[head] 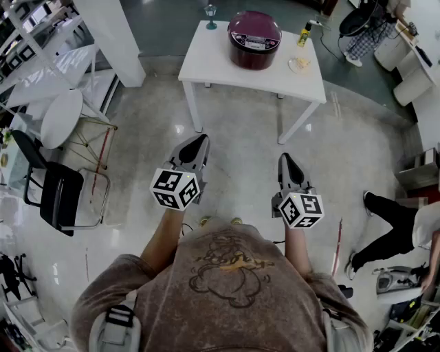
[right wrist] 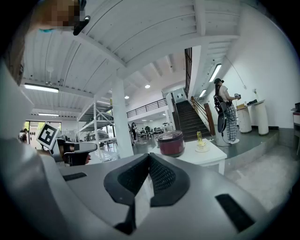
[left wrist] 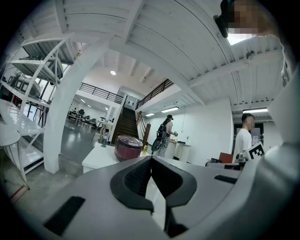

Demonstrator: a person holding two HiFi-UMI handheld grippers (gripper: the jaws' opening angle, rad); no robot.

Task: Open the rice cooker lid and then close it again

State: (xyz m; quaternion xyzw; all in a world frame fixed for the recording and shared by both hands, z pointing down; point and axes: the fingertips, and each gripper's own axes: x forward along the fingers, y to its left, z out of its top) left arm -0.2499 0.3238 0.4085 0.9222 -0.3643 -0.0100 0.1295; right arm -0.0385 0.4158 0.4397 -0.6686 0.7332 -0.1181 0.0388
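A maroon rice cooker (head: 254, 38) with its lid down stands on a white table (head: 227, 65) at the far side of the floor. It also shows small in the left gripper view as the rice cooker (left wrist: 129, 147) and in the right gripper view as the rice cooker (right wrist: 171, 143). My left gripper (head: 198, 146) and right gripper (head: 284, 161) are held side by side in front of my chest, well short of the table. Both point level toward it. Each has its jaws pressed together with nothing between them, seen as the left gripper (left wrist: 151, 158) and the right gripper (right wrist: 149, 155).
On the table are a stemmed glass (head: 210, 16), a yellow bottle (head: 304, 34) and a small plate (head: 300, 64). A white pillar (head: 113, 34), a round white table (head: 60, 117) and a black chair (head: 58, 196) stand at the left. A person (head: 399, 220) is at the right.
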